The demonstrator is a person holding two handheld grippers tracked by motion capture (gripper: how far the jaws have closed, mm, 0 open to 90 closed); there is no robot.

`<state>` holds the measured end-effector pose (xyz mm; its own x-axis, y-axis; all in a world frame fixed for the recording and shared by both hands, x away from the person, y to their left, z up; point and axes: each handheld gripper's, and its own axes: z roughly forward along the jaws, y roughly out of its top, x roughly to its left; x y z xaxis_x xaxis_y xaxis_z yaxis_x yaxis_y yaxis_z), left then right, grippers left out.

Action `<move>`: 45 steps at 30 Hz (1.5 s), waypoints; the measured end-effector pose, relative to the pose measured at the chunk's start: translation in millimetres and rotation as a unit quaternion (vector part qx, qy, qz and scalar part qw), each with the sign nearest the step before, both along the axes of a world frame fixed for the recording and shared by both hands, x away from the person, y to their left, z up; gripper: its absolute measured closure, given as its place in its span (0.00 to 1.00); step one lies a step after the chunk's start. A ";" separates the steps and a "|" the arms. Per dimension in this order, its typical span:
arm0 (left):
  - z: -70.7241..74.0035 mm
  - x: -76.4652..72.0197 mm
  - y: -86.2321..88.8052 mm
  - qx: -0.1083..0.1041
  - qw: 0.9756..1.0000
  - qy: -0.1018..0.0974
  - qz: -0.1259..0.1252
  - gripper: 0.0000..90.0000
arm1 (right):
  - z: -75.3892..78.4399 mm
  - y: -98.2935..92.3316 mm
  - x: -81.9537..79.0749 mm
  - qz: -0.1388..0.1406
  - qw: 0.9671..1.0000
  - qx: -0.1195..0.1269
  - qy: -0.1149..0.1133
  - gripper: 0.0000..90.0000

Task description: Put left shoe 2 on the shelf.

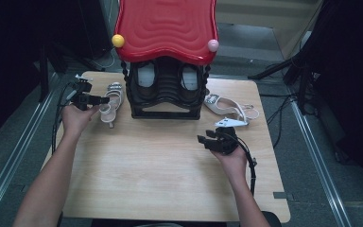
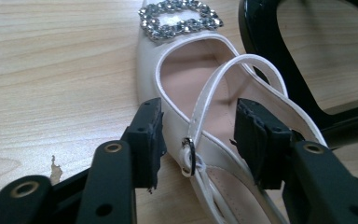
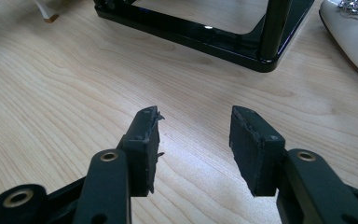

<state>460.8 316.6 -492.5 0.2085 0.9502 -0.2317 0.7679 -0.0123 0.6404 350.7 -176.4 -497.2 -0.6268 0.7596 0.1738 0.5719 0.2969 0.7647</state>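
Left gripper (image 2: pixel 198 135) jaws apart, straddling the heel strap of a white buckled shoe (image 2: pixel 200 84) left of the black-and-red rack (image 1: pixel 166 61). Right gripper (image 3: pixel 195 140) jaws apart, above bare wooden table (image 3: pixel 74 93); second shoe (image 1: pixel 227 108) right of rack.

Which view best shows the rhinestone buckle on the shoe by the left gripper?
The left gripper view: the buckle is close and sharp beyond the open jaws. In the high view it is a tiny glint on the shoe.

a wooden table (image 1: pixel 160 170) bears a black rack (image 1: pixel 165 94) with a red top (image 1: pixel 165 28), flanked by two white shoes (image 1: pixel 111 101).
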 end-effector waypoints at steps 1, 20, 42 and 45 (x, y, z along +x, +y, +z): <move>-0.6 0.3 -1.2 0.003 1.000 0.001 -0.002 0.60 | 0.0 0.0 0.0 0.000 1.000 0.000 0.000 0.60; -9.4 3.0 -8.8 0.037 0.999 0.008 0.020 0.75 | -0.9 1.9 -0.2 0.003 1.000 -0.001 0.001 0.59; 14.8 -1.0 0.7 -0.009 0.998 0.002 0.061 0.91 | -0.1 0.7 0.2 0.000 1.000 0.002 -0.002 0.59; 20.5 -3.2 5.2 -0.017 0.998 0.000 0.058 0.91 | 0.0 0.9 0.0 0.000 1.000 0.001 -0.003 0.59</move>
<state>457.6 321.8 -472.0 0.0967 0.9598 -0.2634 0.7627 0.0986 0.6392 350.8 -175.4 -497.1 -0.6282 0.7588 0.1721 0.5672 0.2952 0.7689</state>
